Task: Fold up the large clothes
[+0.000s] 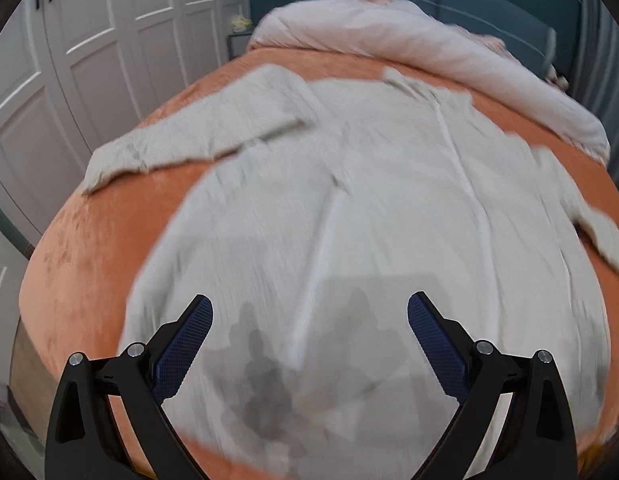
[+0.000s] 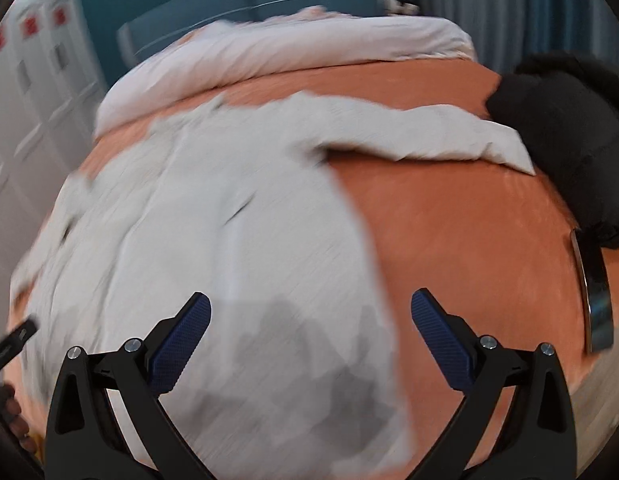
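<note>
A large white long-sleeved garment (image 1: 369, 208) lies spread flat on an orange bed cover (image 1: 81, 264), one sleeve (image 1: 197, 136) stretched to the left. In the right wrist view the garment (image 2: 213, 216) fills the left and middle, its other sleeve (image 2: 429, 132) reaching right. My left gripper (image 1: 309, 312) is open and empty above the garment's lower part. My right gripper (image 2: 311, 312) is open and empty above the garment's lower right edge. Both views are motion-blurred.
A rolled pale pink duvet (image 1: 429, 40) lies across the far end of the bed. A black garment (image 2: 565, 132) sits on the bed's right side, with a phone-like slab (image 2: 593, 292) below it. White wardrobe doors (image 1: 69, 60) stand to the left.
</note>
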